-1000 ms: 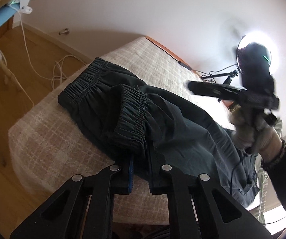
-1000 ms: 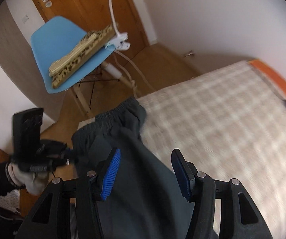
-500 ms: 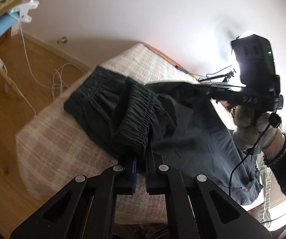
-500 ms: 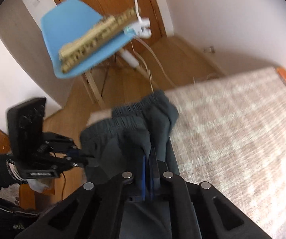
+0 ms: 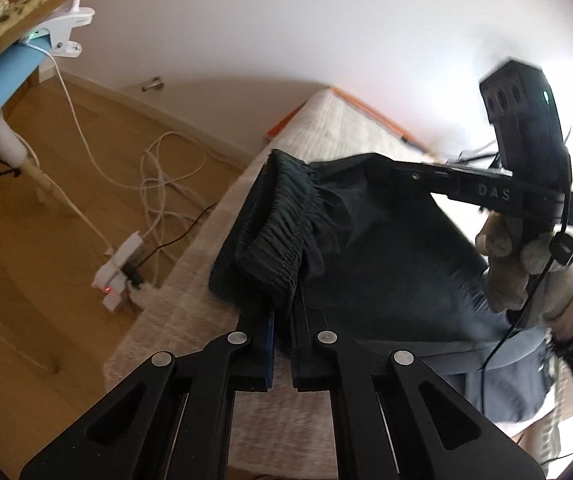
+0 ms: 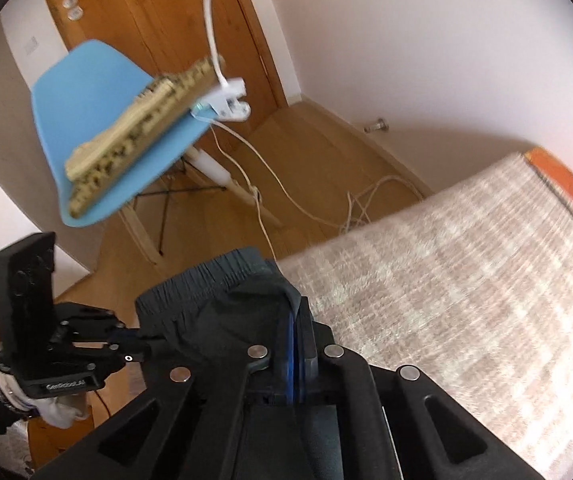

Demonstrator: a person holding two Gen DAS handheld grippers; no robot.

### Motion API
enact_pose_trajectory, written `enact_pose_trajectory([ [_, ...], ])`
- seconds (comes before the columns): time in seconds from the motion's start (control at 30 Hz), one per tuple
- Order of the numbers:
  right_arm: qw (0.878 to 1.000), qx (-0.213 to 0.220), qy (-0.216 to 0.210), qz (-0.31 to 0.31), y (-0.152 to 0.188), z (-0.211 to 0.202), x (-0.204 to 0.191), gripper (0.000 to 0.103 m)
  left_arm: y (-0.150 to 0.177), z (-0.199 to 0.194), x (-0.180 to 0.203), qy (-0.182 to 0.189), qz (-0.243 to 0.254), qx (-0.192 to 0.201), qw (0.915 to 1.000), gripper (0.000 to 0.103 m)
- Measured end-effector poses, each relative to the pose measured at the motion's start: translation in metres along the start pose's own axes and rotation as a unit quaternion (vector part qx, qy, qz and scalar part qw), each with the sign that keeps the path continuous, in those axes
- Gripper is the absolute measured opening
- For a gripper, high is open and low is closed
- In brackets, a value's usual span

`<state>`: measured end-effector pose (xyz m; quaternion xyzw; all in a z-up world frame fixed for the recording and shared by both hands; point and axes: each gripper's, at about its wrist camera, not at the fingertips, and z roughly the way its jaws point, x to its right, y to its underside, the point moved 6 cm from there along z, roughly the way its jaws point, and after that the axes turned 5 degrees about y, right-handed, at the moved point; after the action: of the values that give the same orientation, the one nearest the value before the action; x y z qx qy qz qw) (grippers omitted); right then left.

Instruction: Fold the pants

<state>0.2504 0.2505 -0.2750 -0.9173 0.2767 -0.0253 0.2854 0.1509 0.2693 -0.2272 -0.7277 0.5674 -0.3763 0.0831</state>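
Pants [image 5: 386, 248] hang bunched between left gripper [image 5: 282, 312] and right gripper [image 6: 296, 332], both clamped on the waistband; folding barely begun.

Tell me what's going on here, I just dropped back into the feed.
A person is folding dark elastic-waist pants on a bed with a beige checked cover, a handheld gripper in each hand. The left gripper has its jaws shut on the gathered waistband. The right gripper is shut on another part of the waistband edge. The fabric is bunched and lifted between them at the bed's end, not yet laid flat. A blue plastic chair stands on the wooden floor beyond.
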Motion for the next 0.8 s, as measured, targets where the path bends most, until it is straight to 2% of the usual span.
enact_pose_trajectory([
  [0.1,1.0,-0.019,0.008,-0.003,0.008,0.012,-0.001,0.0,0.004,0.001,0.004,-0.024,0.022,-0.007,0.9994,0.005],
  [0.17,1.0,-0.018,0.012,-0.002,0.01,0.011,0.0,0.005,0.005,-0.004,0.007,-0.044,0.031,-0.006,0.9985,0.009],
  [0.2,1.0,-0.015,0.014,0.001,0.011,0.007,0.0,0.013,0.004,-0.006,0.008,-0.05,0.035,-0.006,0.9981,0.012],
  [0.23,1.0,-0.009,0.016,0.004,0.01,0.003,0.002,0.038,0.004,-0.01,0.009,-0.06,0.043,-0.003,0.9973,0.013],
  [0.27,1.0,0.006,0.022,0.008,0.009,-0.007,0.003,0.049,0.003,-0.013,0.012,-0.068,0.053,0.001,0.9963,0.013],
  [0.4,0.999,0.043,0.016,0.029,0.01,-0.049,0.008,0.052,-0.003,-0.033,0.032,-0.096,0.09,0.021,0.9911,0.023],
  [0.47,0.997,0.058,0.017,0.037,0.011,-0.067,0.008,0.06,-0.006,-0.044,0.046,-0.103,0.104,0.033,0.9887,0.026],
  [0.6,0.994,0.09,0.024,0.05,0.028,-0.111,0.015,0.065,-0.006,-0.063,0.079,-0.11,0.14,0.049,0.9828,0.041],
  [0.8,0.989,0.122,0.063,0.058,0.063,-0.172,0.029,0.072,0.0,-0.078,0.145,-0.077,0.183,0.07,0.9776,0.051],
])
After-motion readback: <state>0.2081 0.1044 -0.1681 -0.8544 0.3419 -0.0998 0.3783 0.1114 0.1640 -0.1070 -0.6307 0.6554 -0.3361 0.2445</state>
